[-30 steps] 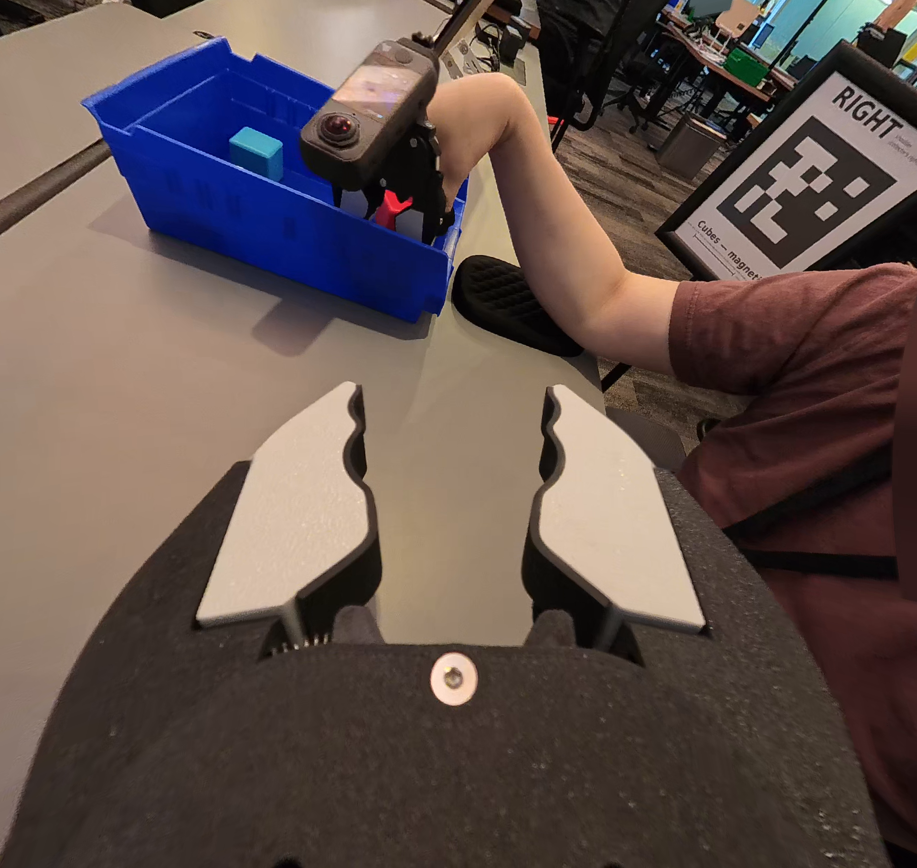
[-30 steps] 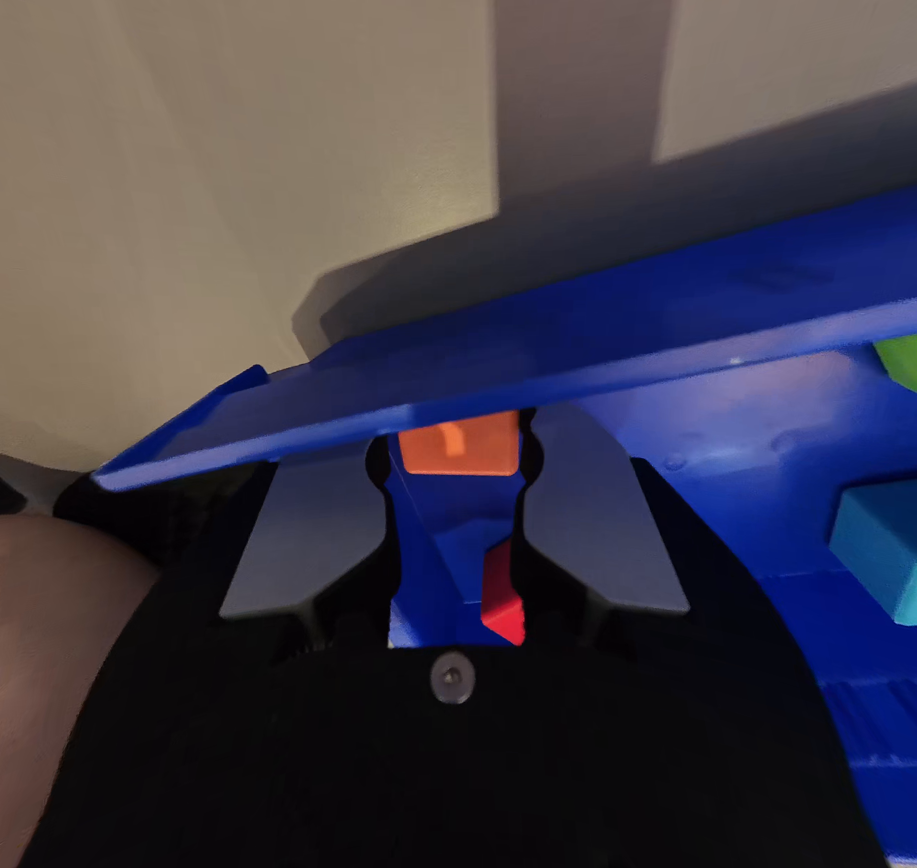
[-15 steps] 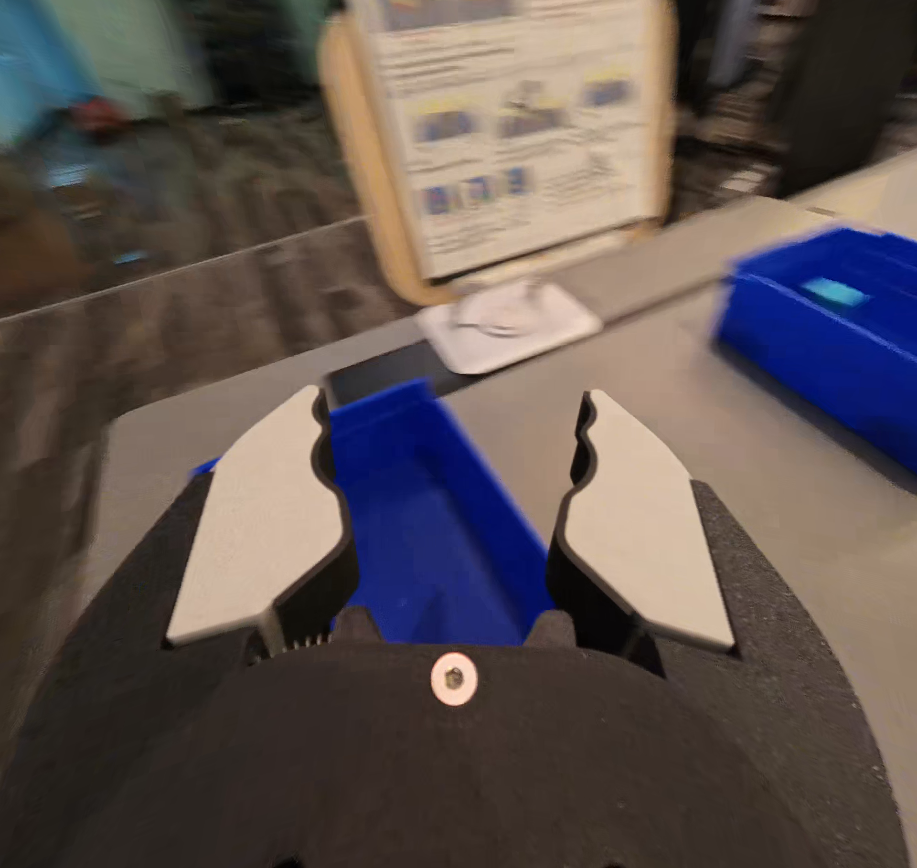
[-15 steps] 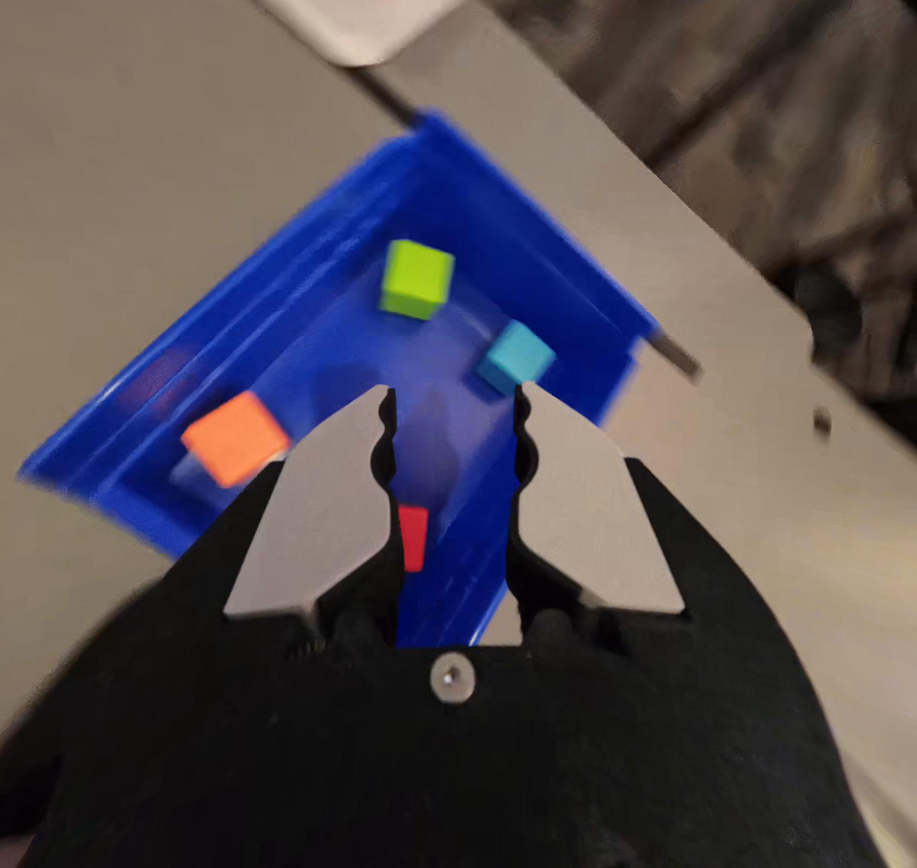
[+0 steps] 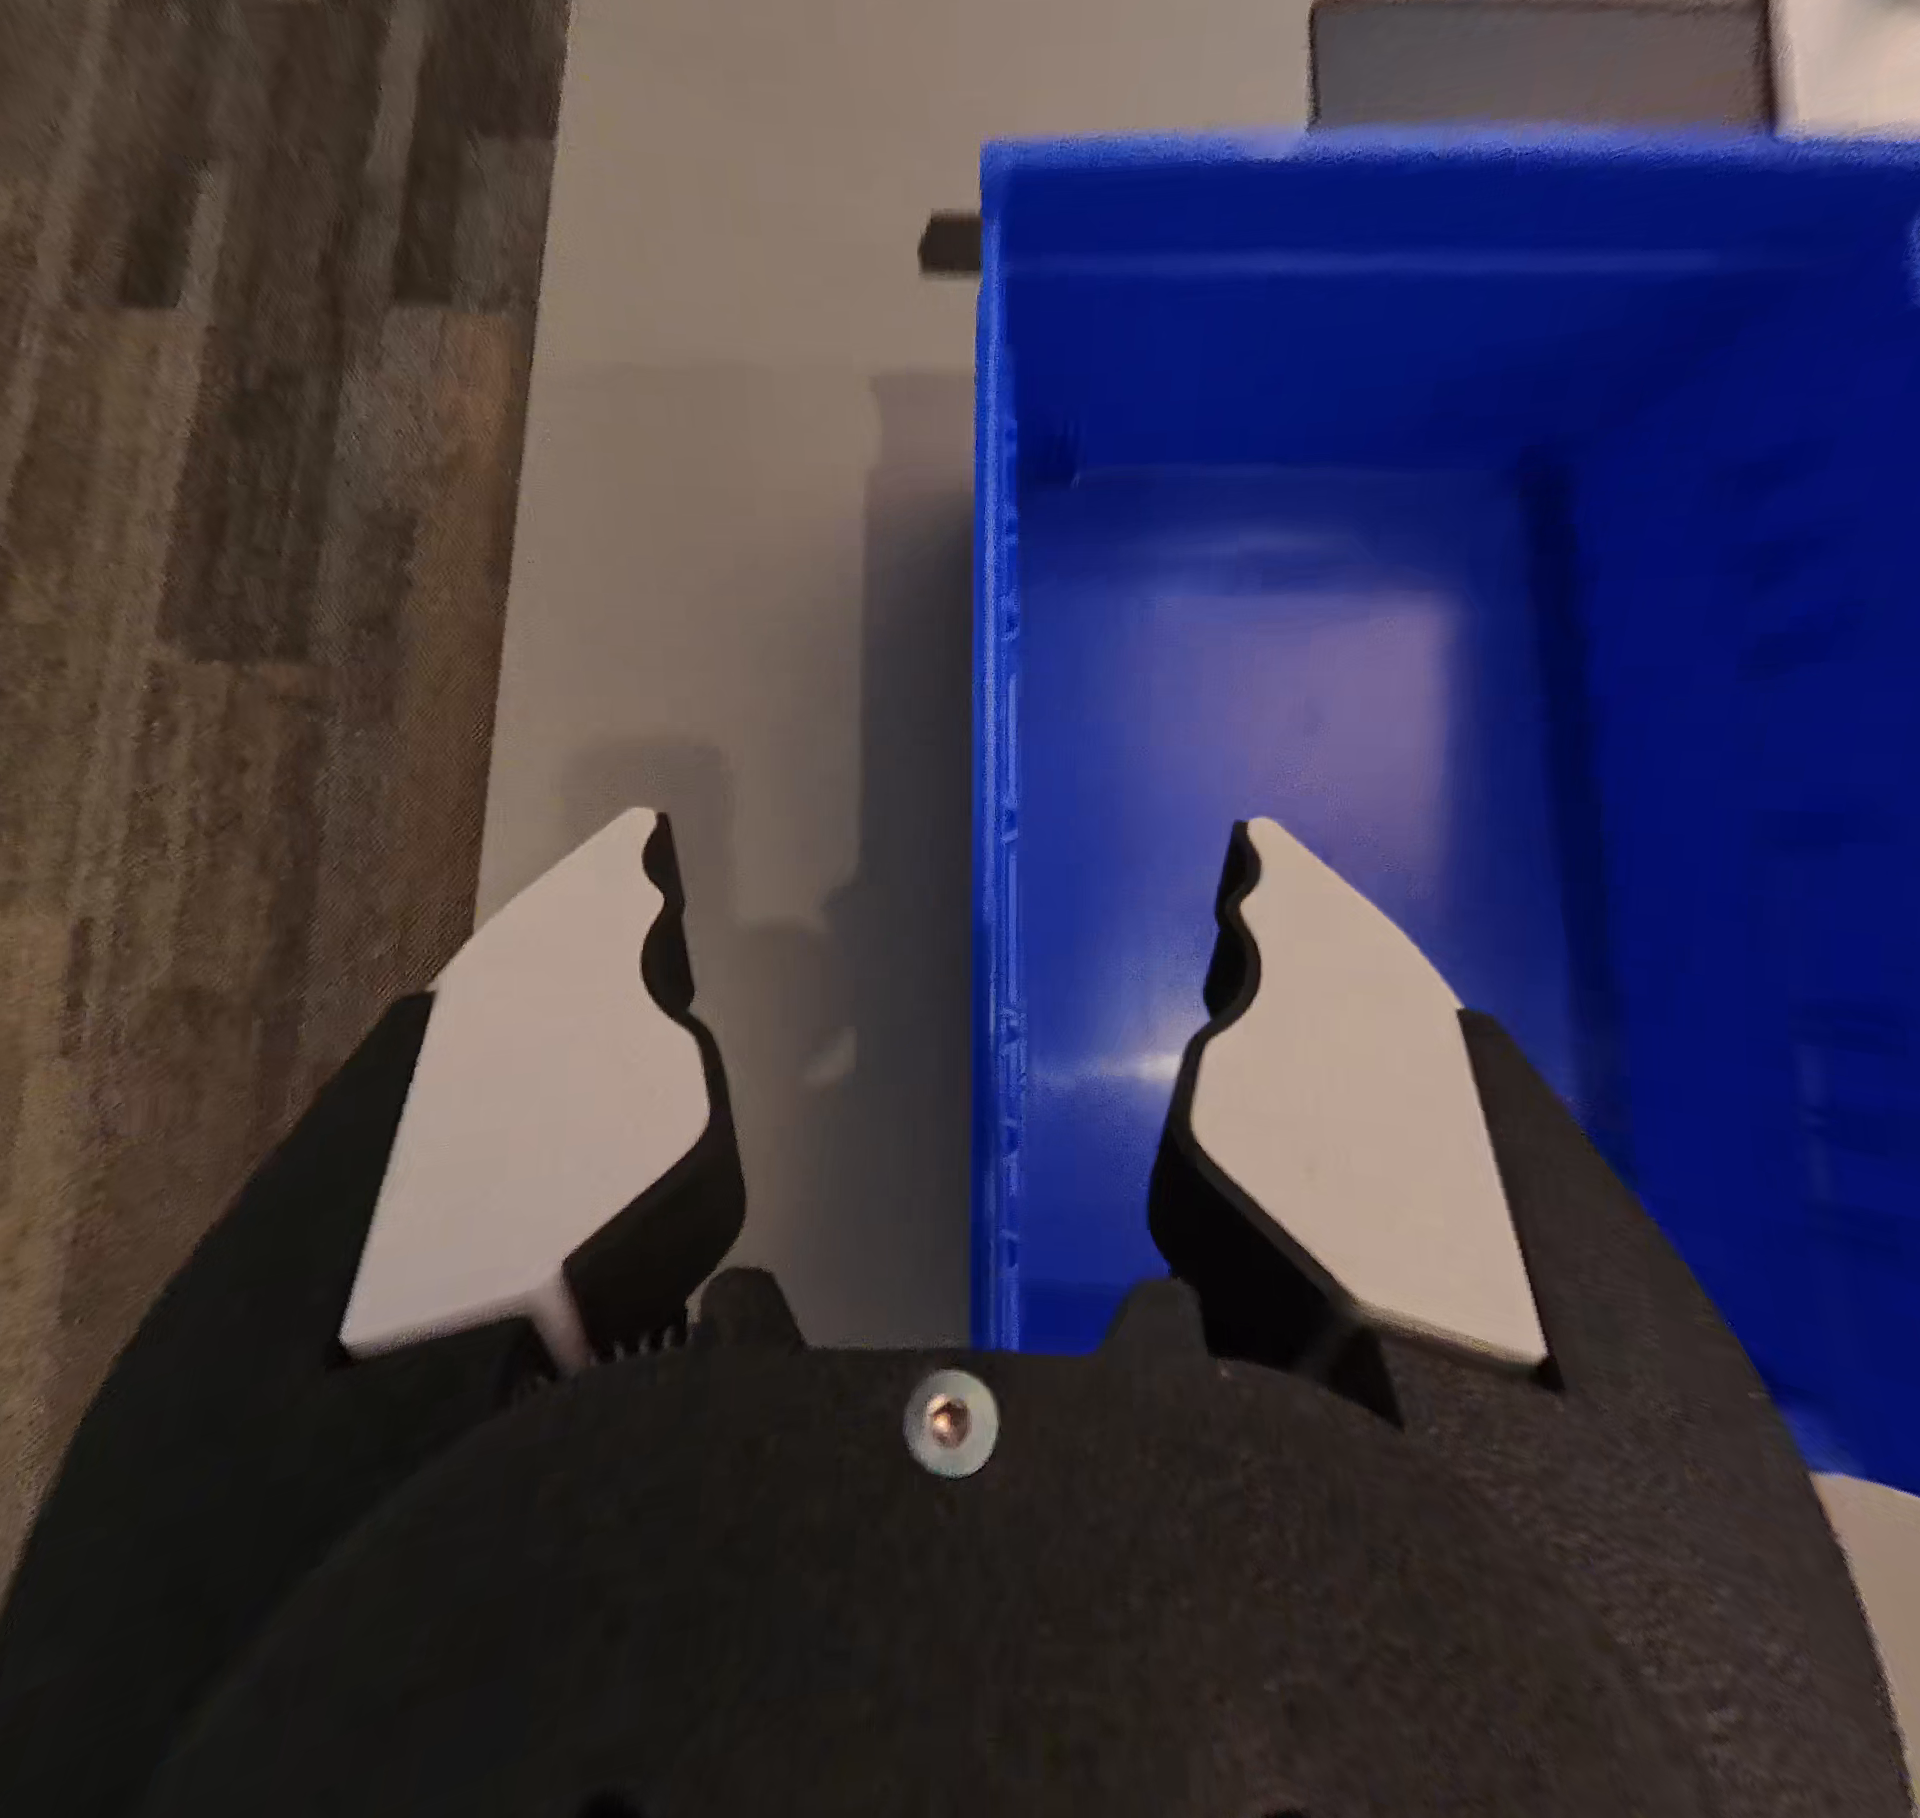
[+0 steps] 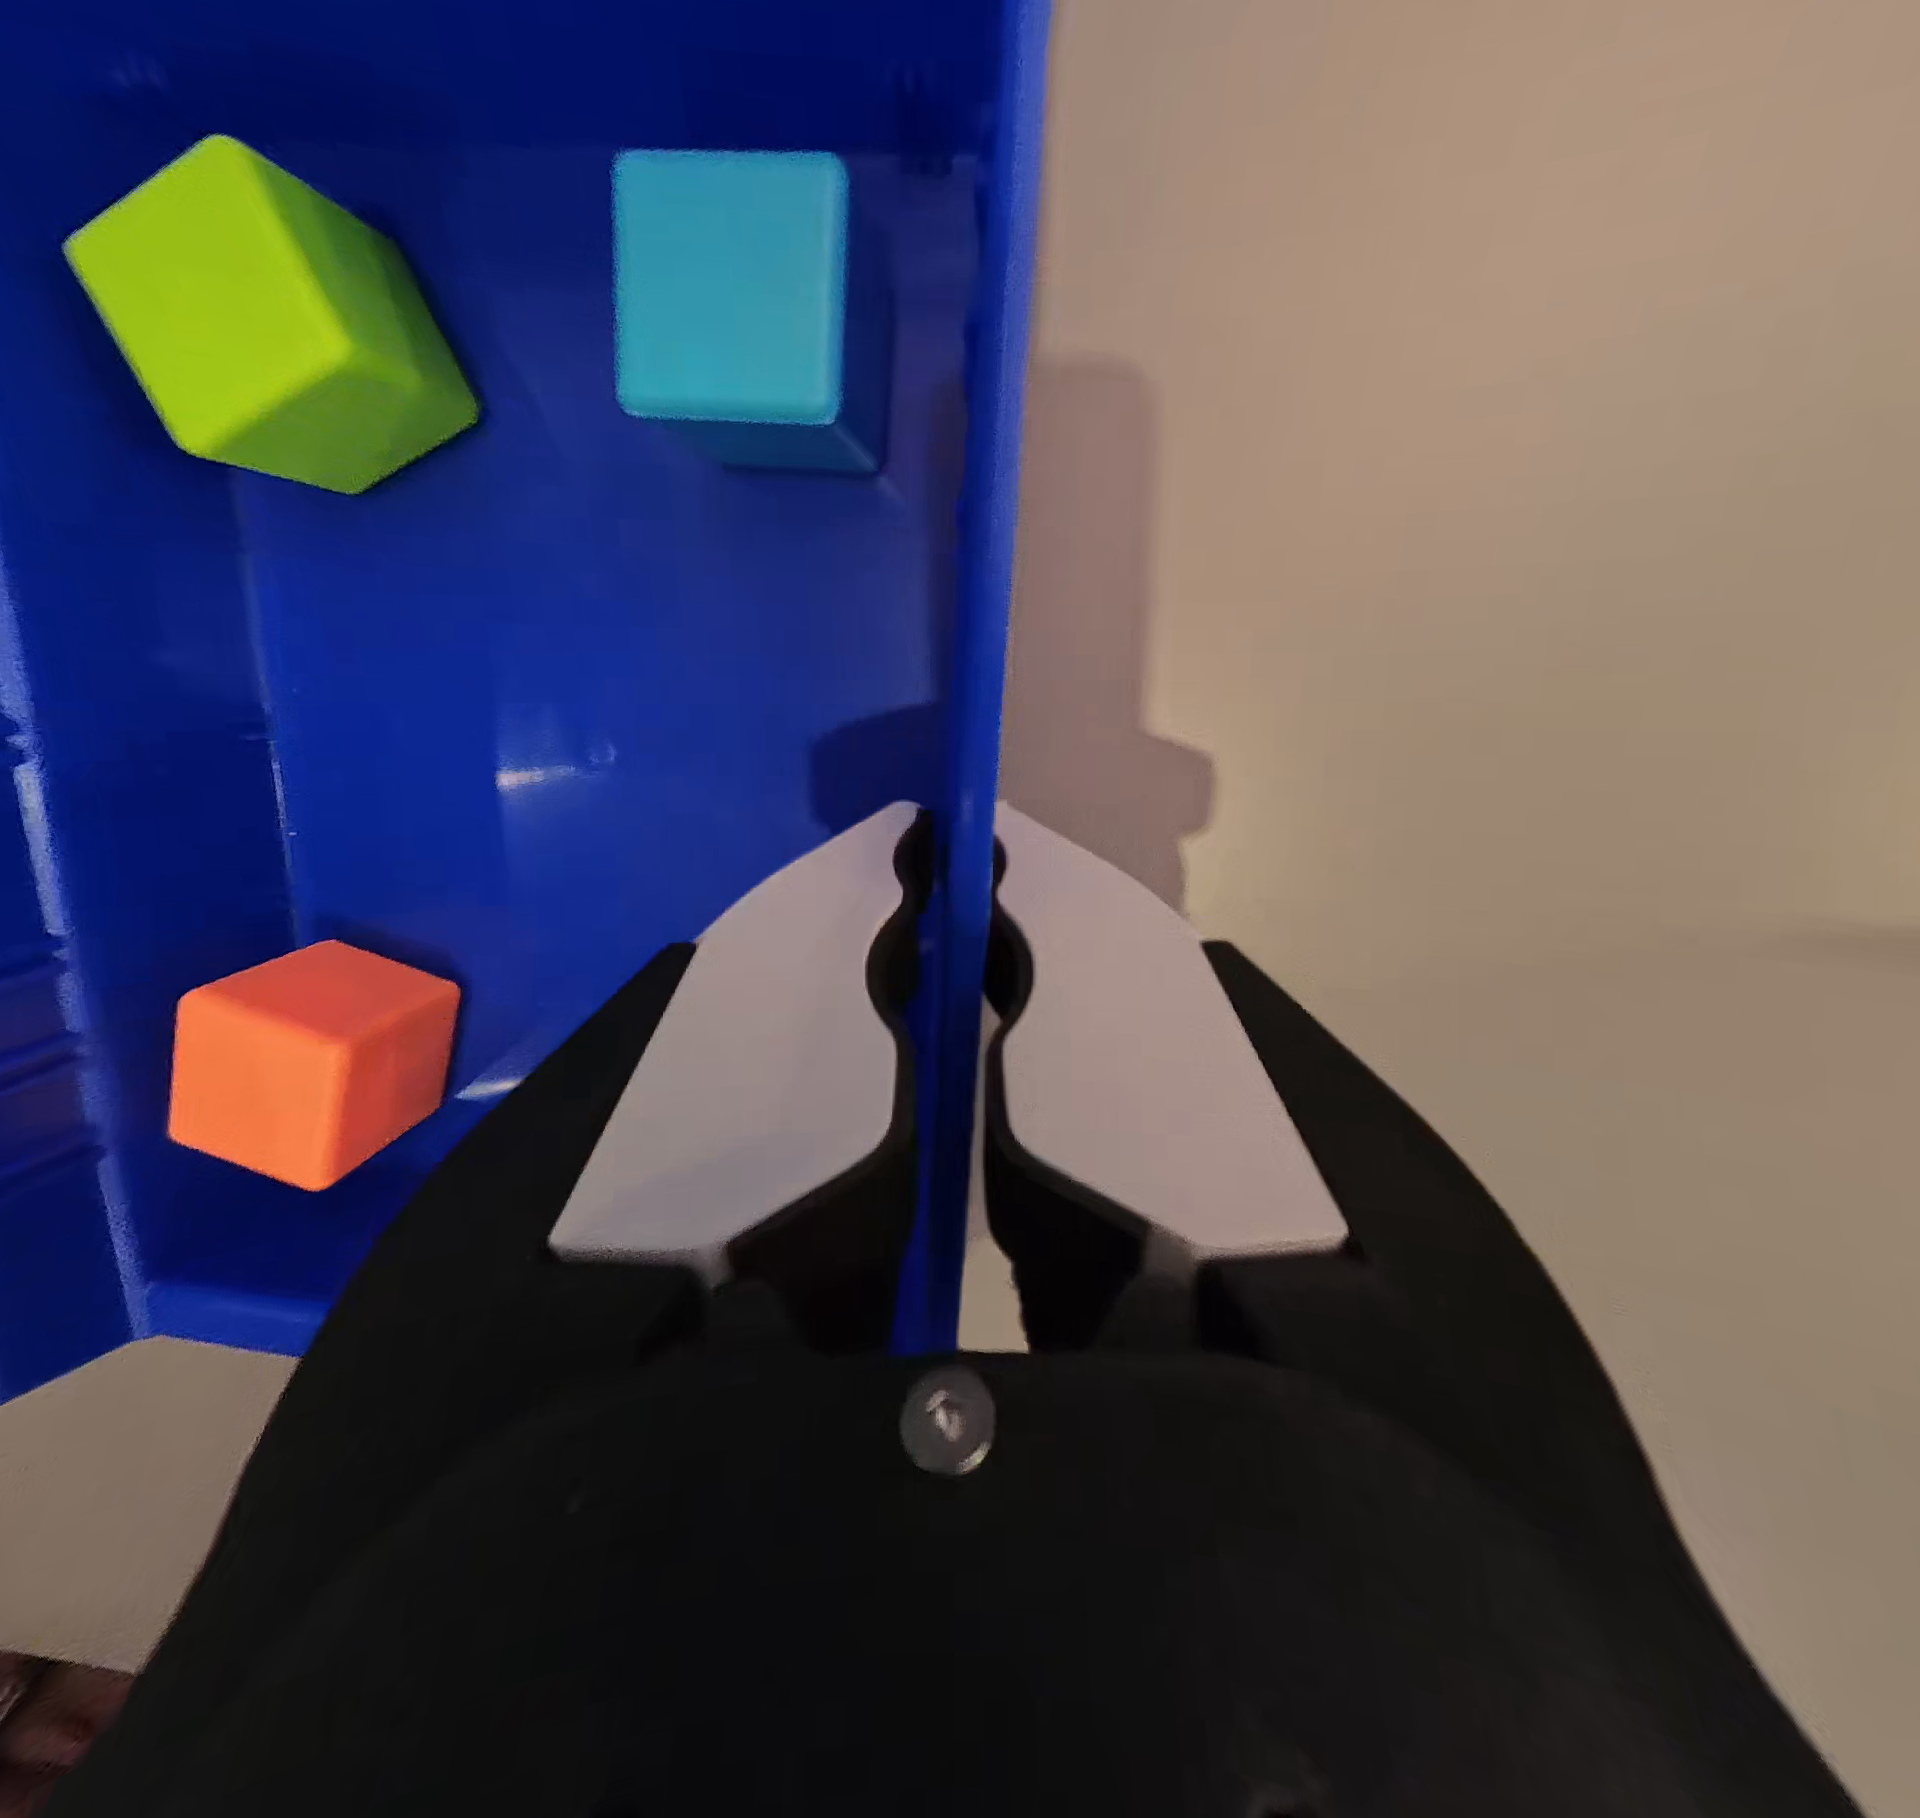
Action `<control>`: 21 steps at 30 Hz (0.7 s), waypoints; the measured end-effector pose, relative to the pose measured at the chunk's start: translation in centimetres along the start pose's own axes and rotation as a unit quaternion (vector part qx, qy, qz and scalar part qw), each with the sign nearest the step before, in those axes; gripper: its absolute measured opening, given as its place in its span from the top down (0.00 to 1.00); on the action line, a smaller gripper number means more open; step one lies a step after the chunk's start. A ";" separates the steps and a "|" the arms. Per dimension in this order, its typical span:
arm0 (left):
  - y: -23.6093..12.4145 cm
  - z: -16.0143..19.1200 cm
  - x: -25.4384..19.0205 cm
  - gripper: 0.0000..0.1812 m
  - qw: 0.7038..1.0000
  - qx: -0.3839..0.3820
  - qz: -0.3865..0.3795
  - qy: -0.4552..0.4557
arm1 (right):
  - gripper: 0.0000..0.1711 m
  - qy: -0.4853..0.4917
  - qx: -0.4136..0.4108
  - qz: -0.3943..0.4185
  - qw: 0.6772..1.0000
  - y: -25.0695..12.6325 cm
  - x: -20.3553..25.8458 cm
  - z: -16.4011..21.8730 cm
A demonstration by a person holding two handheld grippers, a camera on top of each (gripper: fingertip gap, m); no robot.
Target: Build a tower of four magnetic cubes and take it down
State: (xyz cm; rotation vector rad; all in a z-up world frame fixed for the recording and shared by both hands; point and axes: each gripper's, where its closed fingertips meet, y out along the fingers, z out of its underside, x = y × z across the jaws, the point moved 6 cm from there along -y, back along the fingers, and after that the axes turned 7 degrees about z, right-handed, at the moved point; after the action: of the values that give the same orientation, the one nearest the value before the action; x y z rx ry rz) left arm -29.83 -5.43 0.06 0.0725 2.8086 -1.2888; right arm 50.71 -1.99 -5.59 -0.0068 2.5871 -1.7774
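The desk [image 5: 727, 418] is pale grey, and its left edge runs down the left wrist view, with patterned carpet floor [image 5: 208, 521] beyond it. Two blue bins show, one in each view. The left gripper [image 5: 951, 823] points steeply down with its jaws spread wide and nothing between them; it straddles the left wall of a blue bin [image 5: 997, 729], one finger over bare desk and the other over the bin's floor, which shows no cubes. A strip of bare desk lies between that wall and the desk edge. The right gripper [image 6: 958, 812] also points down, its jaws pinched onto the thin right wall of the other blue bin [image 6: 977, 521], one finger inside and one outside. Bare desk stretches to the right of that wall. Three cubes lie apart on this bin's floor: a green cube [image 6: 265, 314], tilted, a teal cube [image 6: 732, 293] close to the gripped wall, and an orange cube [image 6: 307, 1056] near the bin's near end.
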 end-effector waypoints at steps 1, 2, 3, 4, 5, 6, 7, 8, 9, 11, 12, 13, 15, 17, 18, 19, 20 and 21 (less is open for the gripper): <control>0.5 0.4 0.1 0.47 1.000 0.021 -0.013 0.007 | 0.95 -0.001 0.006 -0.004 1.000 0.2 0.1 0.1; 0.9 0.8 0.2 0.49 0.999 0.044 -0.024 0.009 | 0.95 -0.005 0.009 0.000 1.000 0.3 0.2 0.1; 1.4 1.3 0.2 0.51 0.997 0.067 -0.026 0.008 | 0.95 -0.012 0.010 0.007 1.000 0.3 0.2 0.1; 1.7 1.7 0.0 0.54 0.996 0.086 -0.023 0.005 | 0.96 -0.017 0.011 0.015 1.000 0.3 0.3 0.1; 2.1 2.0 -0.1 0.58 0.995 0.099 -0.019 0.004 | 0.96 -0.019 0.014 0.022 0.999 0.3 0.4 0.1; 2.5 2.3 -0.1 0.64 0.994 0.110 -0.018 0.004 | 0.96 -0.018 0.017 0.027 0.999 0.2 0.5 0.1; 2.8 2.5 0.0 0.70 0.992 0.122 -0.018 0.005 | 0.96 -0.016 0.021 0.027 0.999 0.2 0.7 0.1; 3.2 2.8 -0.1 0.78 0.991 0.134 -0.014 0.008 | 0.96 -0.015 0.024 0.023 0.999 0.2 1.0 0.1; 3.6 3.1 -0.5 0.85 0.989 0.146 0.002 0.011 | 0.96 -0.014 0.027 0.016 0.999 0.2 1.3 0.2; 4.2 3.5 -0.9 0.90 0.985 0.173 0.010 0.014 | 0.95 -0.012 0.035 -0.008 0.999 0.1 2.2 0.2; 4.2 3.5 -0.8 0.93 0.985 0.174 -0.009 0.017 | 0.95 -0.015 0.040 -0.021 0.999 0.2 2.8 0.2; 4.3 3.5 -1.0 0.93 0.984 0.176 -0.015 0.017 | 0.95 -0.020 0.044 -0.034 0.998 0.2 3.4 0.2; 4.4 3.4 -2.0 0.94 0.984 0.179 0.000 0.018 | 0.94 -0.031 0.054 -0.054 0.997 0.2 4.8 0.1; 4.6 3.3 -3.7 0.96 0.982 0.183 0.039 0.024 | 0.94 -0.039 0.061 -0.057 0.996 0.2 6.2 -0.1; 4.7 3.3 -4.8 0.97 0.981 0.185 0.056 0.031 | 0.94 -0.045 0.064 -0.053 0.996 0.3 6.9 -0.3; 4.9 3.2 -5.8 0.96 0.979 0.189 0.067 0.041 | 0.95 -0.053 0.066 -0.045 0.995 0.3 7.6 -0.4; 5.1 3.1 -6.9 0.96 0.977 0.192 0.068 0.056 | 0.95 -0.063 0.067 -0.037 0.995 0.3 8.4 -0.5; 5.3 3.0 -8.1 0.95 0.976 0.196 0.063 0.076 | 0.95 -0.075 0.067 -0.029 0.995 0.4 9.2 -0.6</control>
State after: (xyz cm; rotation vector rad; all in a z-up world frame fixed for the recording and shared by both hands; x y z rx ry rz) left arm -21.37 -4.41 -5.39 0.3721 2.5668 -1.8527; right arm 41.55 -1.30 -5.70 -0.2081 2.3857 -1.8860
